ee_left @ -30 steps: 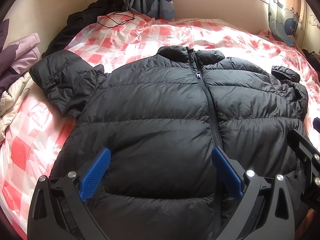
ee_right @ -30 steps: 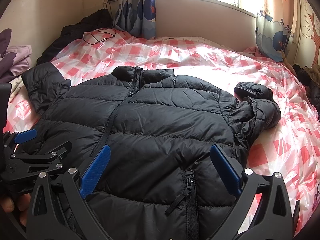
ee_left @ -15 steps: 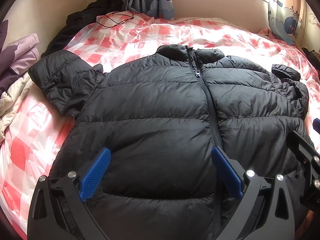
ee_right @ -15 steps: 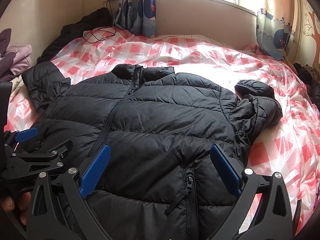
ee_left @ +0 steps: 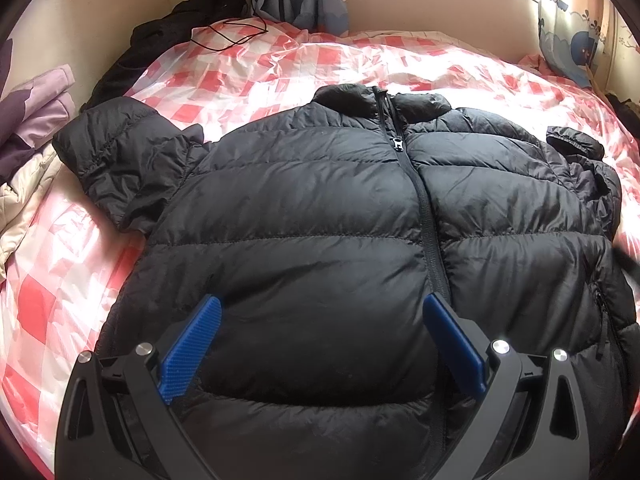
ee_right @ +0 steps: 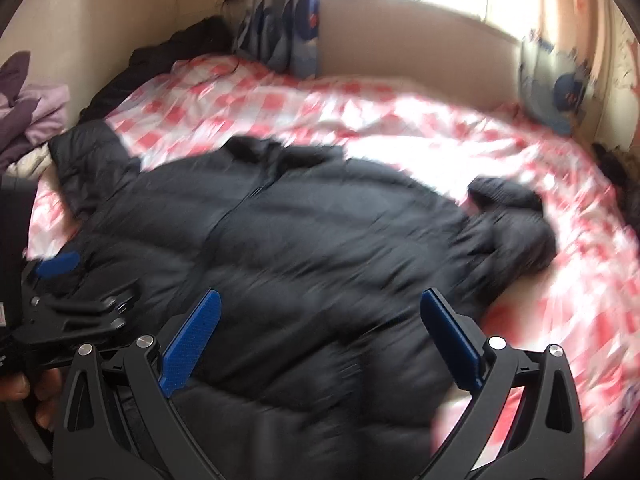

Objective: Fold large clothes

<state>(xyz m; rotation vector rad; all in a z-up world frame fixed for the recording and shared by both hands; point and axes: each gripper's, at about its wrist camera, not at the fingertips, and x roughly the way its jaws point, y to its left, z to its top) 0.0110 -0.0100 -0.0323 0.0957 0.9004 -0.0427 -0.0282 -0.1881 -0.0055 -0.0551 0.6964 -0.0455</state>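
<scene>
One black puffer jacket [ee_left: 320, 216] lies front-up and zipped on the red-checked bed [ee_left: 280, 60], two sleeves bunched out left and right. Left gripper [ee_left: 322, 334] and right gripper [ee_right: 320, 328] hover over its near hem, fingers spread wide, pinching nothing.

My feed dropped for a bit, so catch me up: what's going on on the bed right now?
A person holds a claw in each hand over a black puffer jacket spread front-up and zipped on the red-checked bed cover. No fold is made yet: both sleeves lie out at the sides. The left claw is open above the lower front, gripping nothing. The right claw is open too, over the hem; its picture is blurred, so it looks to be moving.
</scene>
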